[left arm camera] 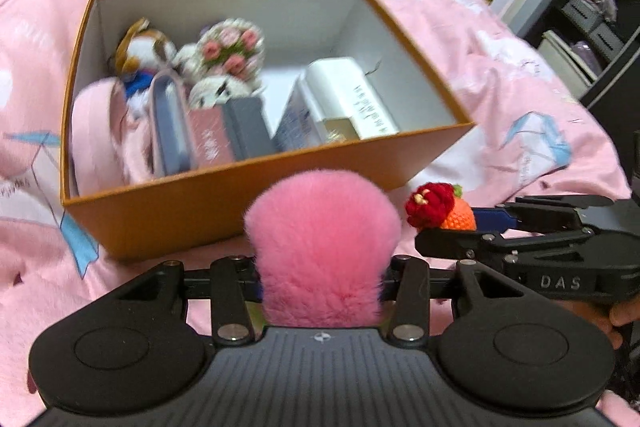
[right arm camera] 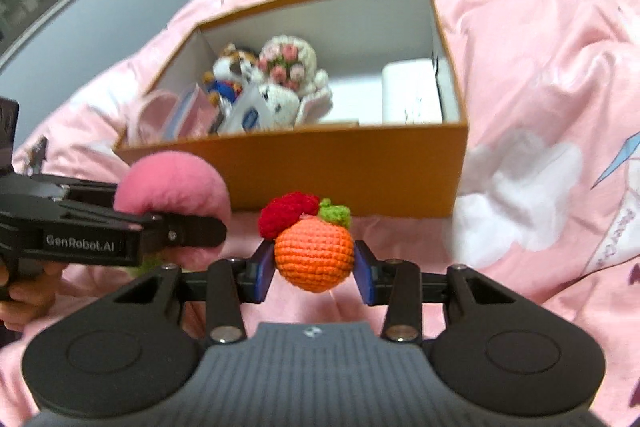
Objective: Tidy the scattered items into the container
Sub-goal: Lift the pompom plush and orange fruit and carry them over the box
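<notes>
Your left gripper (left arm camera: 320, 279) has its jaws closed on a fluffy pink pompom (left arm camera: 322, 247), and your right gripper (right arm camera: 315, 267) has its jaws clamped on either side of a crocheted orange fruit (right arm camera: 315, 255) with a red flower and green leaf on top. Both loads sit just short of the orange box (left arm camera: 224, 203), which lies straight ahead of both pairs of jaws on the pink bedspread (left arm camera: 520, 99), its near wall standing between you and the opening. The box's long axis runs across your line of approach, so either hand can enter; the left looks slightly closer to the wall. You likely need to lift over that near rim before you let go. Inside, the far-left part is crowded with plush toys (left arm camera: 224, 59) and small cartons, and a white carton (left arm camera: 352, 95) leans at the right; the clearest floor is in the middle. The grippers ride side by side, close together, so mind them crowding as you go in.
</notes>
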The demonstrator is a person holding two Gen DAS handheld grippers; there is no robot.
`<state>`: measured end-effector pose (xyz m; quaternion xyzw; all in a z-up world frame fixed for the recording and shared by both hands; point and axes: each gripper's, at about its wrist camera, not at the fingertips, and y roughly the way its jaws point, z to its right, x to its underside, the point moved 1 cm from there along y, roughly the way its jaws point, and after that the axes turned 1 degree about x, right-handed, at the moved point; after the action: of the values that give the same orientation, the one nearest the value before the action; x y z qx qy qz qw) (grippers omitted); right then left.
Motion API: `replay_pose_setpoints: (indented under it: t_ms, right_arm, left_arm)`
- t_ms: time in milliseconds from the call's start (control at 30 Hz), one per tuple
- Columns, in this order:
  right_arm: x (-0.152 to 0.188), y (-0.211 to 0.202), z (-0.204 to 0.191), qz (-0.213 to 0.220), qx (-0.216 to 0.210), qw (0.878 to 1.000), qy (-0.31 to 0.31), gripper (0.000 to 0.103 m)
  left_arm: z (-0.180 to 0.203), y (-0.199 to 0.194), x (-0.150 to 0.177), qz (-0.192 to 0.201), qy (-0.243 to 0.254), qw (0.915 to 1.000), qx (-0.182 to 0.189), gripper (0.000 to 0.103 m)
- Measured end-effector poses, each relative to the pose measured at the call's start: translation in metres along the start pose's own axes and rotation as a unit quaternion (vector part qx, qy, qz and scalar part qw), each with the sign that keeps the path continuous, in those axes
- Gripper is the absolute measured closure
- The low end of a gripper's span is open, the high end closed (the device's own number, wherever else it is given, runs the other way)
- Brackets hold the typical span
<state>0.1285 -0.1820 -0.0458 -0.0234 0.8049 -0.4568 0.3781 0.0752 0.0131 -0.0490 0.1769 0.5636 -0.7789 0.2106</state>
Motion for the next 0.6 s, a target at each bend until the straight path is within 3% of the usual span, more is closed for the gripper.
replay_pose_setpoints:
  t_ms: [300,600]
  right_arm:
    - [-0.024,-0.042,-0.006,0.067,-0.007,0.998,-0.012,0.059]
    - [-0.051,-0.061,-0.011,0.118,-0.006,0.992,-0.036,0.059]
  left_arm:
    - [0.025,-0.032,-0.019,0.050,0.028,0.9980,0.028,0.053]
    - [0.034,-0.048,-0.053,0.110,0.039,0.9929,0.022,0.053]
